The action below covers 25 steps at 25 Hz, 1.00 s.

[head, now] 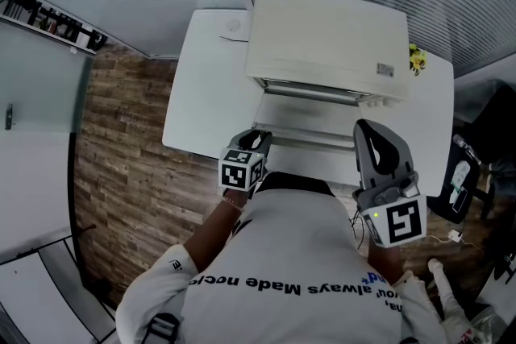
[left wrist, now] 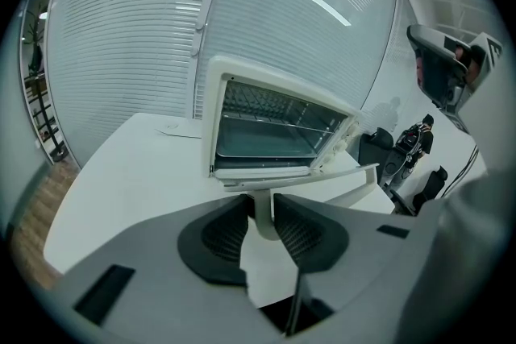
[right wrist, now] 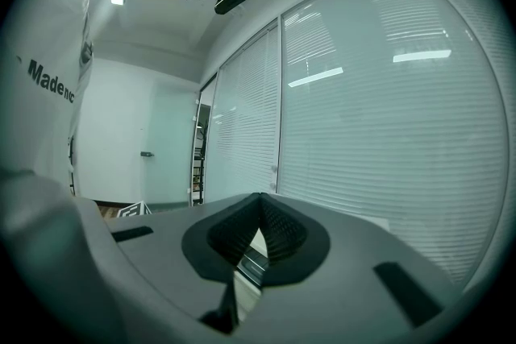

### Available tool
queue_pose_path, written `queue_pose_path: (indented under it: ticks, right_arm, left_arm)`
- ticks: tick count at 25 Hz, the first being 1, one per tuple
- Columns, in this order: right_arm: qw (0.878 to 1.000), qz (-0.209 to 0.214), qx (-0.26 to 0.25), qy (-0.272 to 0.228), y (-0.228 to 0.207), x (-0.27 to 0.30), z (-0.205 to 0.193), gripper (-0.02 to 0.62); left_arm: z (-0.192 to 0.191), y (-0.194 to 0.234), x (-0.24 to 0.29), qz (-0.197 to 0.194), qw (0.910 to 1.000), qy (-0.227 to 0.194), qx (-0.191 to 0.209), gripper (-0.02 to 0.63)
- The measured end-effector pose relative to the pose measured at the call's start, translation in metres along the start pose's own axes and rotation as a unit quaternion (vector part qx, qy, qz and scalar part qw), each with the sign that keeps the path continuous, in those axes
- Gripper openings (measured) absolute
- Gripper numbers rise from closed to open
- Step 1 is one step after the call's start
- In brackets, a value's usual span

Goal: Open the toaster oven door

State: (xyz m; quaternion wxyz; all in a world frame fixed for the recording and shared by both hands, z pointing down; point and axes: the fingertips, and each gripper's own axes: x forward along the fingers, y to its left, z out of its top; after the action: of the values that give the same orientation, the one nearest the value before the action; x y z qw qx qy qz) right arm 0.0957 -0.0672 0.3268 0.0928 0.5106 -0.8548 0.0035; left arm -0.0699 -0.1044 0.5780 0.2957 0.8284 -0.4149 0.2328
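A cream toaster oven (head: pixel 326 40) stands on the white table (head: pixel 201 93). Its door (head: pixel 302 137) hangs open toward me, almost level. In the left gripper view the oven cavity (left wrist: pixel 274 125) with its wire rack is exposed above the lowered door (left wrist: pixel 266 172). My left gripper (head: pixel 256 139) is at the door's front edge. There the white door handle post (left wrist: pixel 262 217) sits between the pads of my left gripper (left wrist: pixel 260 209), and both pads touch it. My right gripper (head: pixel 369 129) hovers at the door's right, shut and empty; in its own view my right gripper (right wrist: pixel 258 205) faces the blinds.
A small yellow object (head: pixel 416 59) lies behind the oven's right corner. Wood floor (head: pixel 121 173) borders the table's left edge. Dark chairs and gear (head: pixel 463 181) stand to the right. Window blinds (left wrist: pixel 161 36) close off the far side.
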Motion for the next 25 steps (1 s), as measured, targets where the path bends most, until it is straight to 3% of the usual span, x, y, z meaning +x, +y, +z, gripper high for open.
queue_pose_path:
  ticks: [25]
  right_arm:
    - [1.0, -0.003, 0.004, 0.002, 0.0, -0.006, -0.003, 0.008]
  left_arm:
    - [-0.044, 0.004, 0.009, 0.008, 0.9984, 0.056, 0.004, 0.106]
